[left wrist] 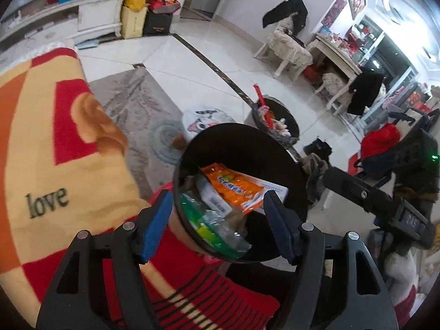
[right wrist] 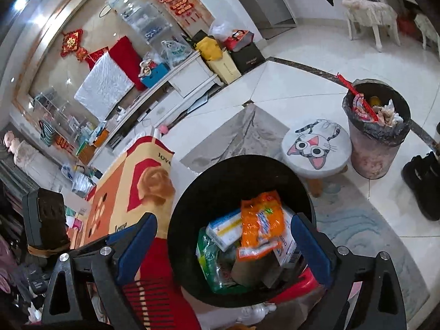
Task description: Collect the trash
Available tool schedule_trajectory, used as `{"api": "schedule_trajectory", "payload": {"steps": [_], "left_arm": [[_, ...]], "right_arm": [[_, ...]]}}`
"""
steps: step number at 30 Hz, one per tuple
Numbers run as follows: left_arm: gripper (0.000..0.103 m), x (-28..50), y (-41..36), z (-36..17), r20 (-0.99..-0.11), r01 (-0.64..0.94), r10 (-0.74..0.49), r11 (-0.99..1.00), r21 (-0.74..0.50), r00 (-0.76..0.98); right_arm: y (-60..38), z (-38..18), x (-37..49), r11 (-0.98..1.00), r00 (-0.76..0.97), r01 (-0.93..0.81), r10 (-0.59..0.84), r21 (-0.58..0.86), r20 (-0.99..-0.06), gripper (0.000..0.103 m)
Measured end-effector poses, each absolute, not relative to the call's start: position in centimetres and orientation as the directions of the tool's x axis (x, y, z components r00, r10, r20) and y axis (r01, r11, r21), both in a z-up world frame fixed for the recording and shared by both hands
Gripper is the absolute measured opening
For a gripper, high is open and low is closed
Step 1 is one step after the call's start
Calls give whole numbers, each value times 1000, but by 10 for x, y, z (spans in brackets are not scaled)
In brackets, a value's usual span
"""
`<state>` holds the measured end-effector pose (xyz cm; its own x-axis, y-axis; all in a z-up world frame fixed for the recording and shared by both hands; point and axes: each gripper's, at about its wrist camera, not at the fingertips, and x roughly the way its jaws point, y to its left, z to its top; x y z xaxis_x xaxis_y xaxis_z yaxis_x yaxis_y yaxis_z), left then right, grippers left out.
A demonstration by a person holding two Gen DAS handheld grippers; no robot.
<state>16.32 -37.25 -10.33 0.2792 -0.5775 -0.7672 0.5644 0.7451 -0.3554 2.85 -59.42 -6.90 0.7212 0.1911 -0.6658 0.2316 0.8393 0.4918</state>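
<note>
A black round bin (left wrist: 236,143) (right wrist: 220,192) stands below both grippers, beside a blanket-covered surface. It holds trash: an orange snack wrapper (left wrist: 233,187) (right wrist: 261,222), a white carton (right wrist: 224,229), a green plastic wrapper (left wrist: 203,220) (right wrist: 206,261). My left gripper (left wrist: 217,225) is open and empty above the bin's mouth. My right gripper (right wrist: 225,250) is open and empty, its fingers either side of the bin's mouth. The right gripper's body (left wrist: 385,206) shows in the left wrist view.
A red, orange and yellow "love" blanket (left wrist: 55,151) (right wrist: 132,187) lies to the left. A cat-face stool (right wrist: 316,145) and a full pink waste bin (right wrist: 376,126) (left wrist: 275,121) stand on the tiled floor beyond. Black shoes (right wrist: 423,181), chairs (left wrist: 288,49) and a white cabinet (right wrist: 187,77) stand farther off.
</note>
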Motion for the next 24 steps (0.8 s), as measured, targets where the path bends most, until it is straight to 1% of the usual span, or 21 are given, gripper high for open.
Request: {"api": "schedule_trajectory", "payload": {"steps": [5, 7, 10, 12, 18, 24], "left_arm": [[68, 154, -355, -93, -756, 533, -539, 790, -302, 371], [68, 150, -347, -88, -749, 520, -522, 807, -280, 408], [68, 138, -337, -79, -738, 498, -472, 841, -213, 483], [68, 134, -334, -73, -726, 492, -451, 852, -177, 519], [68, 116, -321, -58, -680, 496, -445, 858, -137, 583], [68, 104, -310, -52, -653, 493, -443, 861, -120, 614]], "right_arm": [[-571, -60, 19, 894, 726, 233, 102, 383, -680, 97], [-563, -55, 13, 910, 739, 241, 53, 337, -672, 97], [-553, -46, 7, 924, 754, 266, -22, 274, -656, 97], [-548, -39, 1, 929, 769, 282, -71, 239, -635, 97], [-535, -15, -14, 931, 803, 328, -186, 161, -566, 97], [-524, 0, -21, 933, 820, 339, -229, 123, -524, 97]]}}
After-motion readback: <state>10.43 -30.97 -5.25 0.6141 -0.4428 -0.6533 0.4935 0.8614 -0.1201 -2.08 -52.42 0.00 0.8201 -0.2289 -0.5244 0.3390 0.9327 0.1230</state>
